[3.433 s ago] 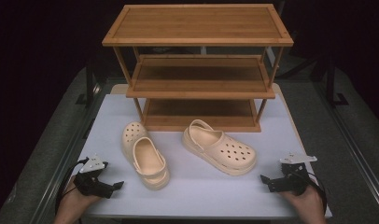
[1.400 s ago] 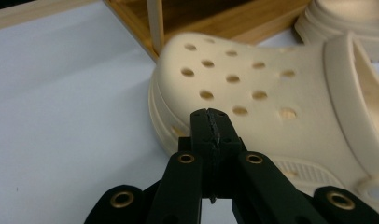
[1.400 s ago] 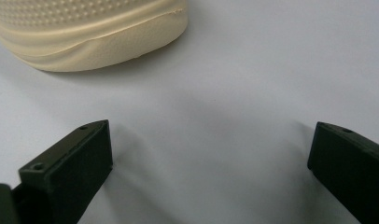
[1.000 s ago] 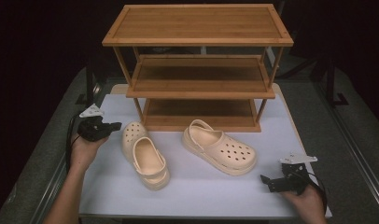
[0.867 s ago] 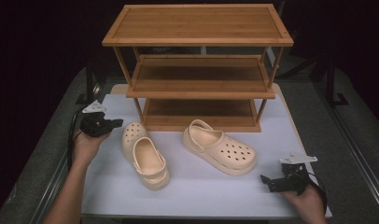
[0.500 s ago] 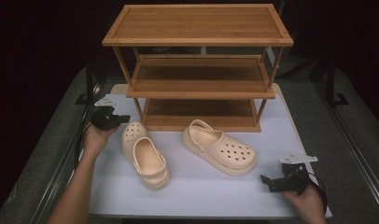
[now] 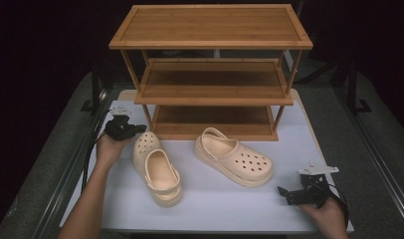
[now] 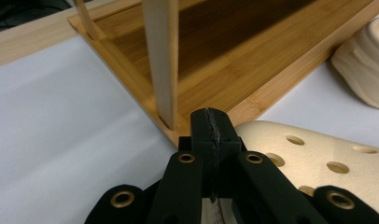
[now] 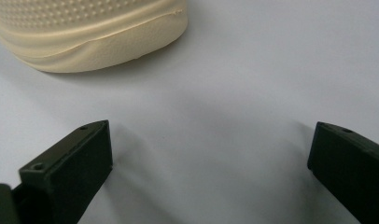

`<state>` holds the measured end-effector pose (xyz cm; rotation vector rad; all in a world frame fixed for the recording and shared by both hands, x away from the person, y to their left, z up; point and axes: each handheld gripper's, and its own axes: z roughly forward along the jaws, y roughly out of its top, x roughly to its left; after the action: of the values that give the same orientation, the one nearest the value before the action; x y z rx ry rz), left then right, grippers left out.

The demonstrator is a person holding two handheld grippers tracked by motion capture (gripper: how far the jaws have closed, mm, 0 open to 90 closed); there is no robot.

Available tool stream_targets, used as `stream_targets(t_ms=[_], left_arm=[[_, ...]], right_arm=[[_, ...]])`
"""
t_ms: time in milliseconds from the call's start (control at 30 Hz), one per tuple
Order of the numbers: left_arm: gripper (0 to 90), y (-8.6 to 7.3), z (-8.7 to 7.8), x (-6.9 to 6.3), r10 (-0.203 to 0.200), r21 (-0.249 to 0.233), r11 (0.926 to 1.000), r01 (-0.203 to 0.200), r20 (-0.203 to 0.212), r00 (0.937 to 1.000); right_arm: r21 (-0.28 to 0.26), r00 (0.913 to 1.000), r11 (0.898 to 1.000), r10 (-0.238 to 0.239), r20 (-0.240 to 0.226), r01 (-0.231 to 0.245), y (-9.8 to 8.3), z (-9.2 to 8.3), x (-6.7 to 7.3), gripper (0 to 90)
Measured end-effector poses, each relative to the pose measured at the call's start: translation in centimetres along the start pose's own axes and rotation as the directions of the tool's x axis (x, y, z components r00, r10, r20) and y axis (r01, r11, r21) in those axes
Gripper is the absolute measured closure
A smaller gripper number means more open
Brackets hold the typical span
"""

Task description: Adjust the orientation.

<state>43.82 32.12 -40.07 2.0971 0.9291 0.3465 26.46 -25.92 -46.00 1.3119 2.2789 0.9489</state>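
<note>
Where left gripper (image 8: 211, 128) fingers meet, right gripper (image 9: 211, 154) fingers spread

Two cream clogs lie on the table: the left clog (image 7: 156, 169) and the right clog (image 7: 235, 157) (both the same colour, each dotted with holes). One wooden rack (image 7: 212, 69) stands behind them, with three shelves counted top to bottom. One white mat (image 7: 215, 201) covers the table. Two grippers are in hand, the left gripper (image 7: 140, 128) and the right gripper (image 7: 281, 190).
</note>
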Motion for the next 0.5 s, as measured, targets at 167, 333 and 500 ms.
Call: stream_targets(t_ms=[167, 333, 500], left_arm=[[90.0, -0.2, 0.1, -0.9, 0.007, -0.011, 0.9999, -0.007, 0.021, 0.9998], [90.0, -0.4, 0.3, -2.1, 0.016, -0.019, 0.9997, -0.015, 0.044, 0.9989], [90.0, -0.3, 0.2, -2.4, 0.034, -0.011, 0.9994, -0.033, 0.032, 0.9989]], right_arm=[[0.0, 1.0, 1.0, 0.001, 0.0, -0.001, 0.0, 0.0, 0.0, 0.0], [0.001, 1.0, 1.0, -0.001, 0.001, 0.001, 0.0, 0.0, 0.0, 0.0], [0.001, 1.0, 1.0, -0.001, 0.001, 0.001, 0.0, 0.0, 0.0, 0.0]])
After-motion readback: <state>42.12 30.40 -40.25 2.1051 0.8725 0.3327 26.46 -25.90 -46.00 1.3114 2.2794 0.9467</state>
